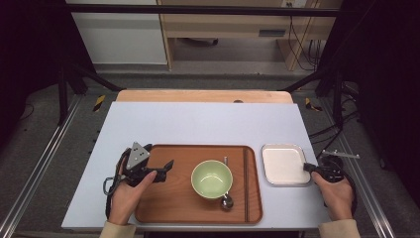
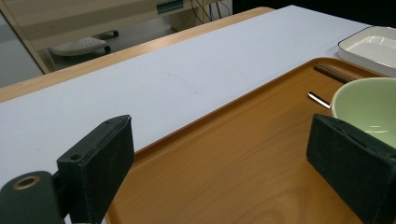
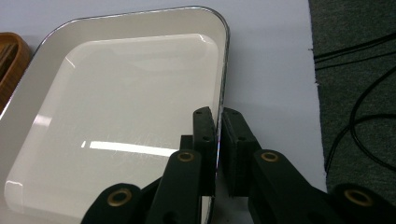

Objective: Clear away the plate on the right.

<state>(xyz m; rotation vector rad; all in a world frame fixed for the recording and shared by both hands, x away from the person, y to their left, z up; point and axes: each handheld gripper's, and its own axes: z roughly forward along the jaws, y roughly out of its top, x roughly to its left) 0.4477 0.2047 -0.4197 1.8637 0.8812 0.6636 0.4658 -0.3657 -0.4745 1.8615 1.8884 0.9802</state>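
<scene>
Pale grey covered the surface [image 1: 198, 119], with a brown wooden tray [image 1: 168, 198] at its near middle. Just right of that tray sat a white rectangular dish [image 1: 283, 164]. On the tray stood a green bowl [image 1: 212, 178], with a metal spoon [image 1: 226, 201] beside it and dark chopsticks [image 1: 245, 183] along the right edge. At the tray's left end the left gripper [image 1: 167, 166] had its jaws spread wide over bare wood. The right gripper [image 3: 218, 140] had its jaws pinching the dish's near right rim.
</scene>
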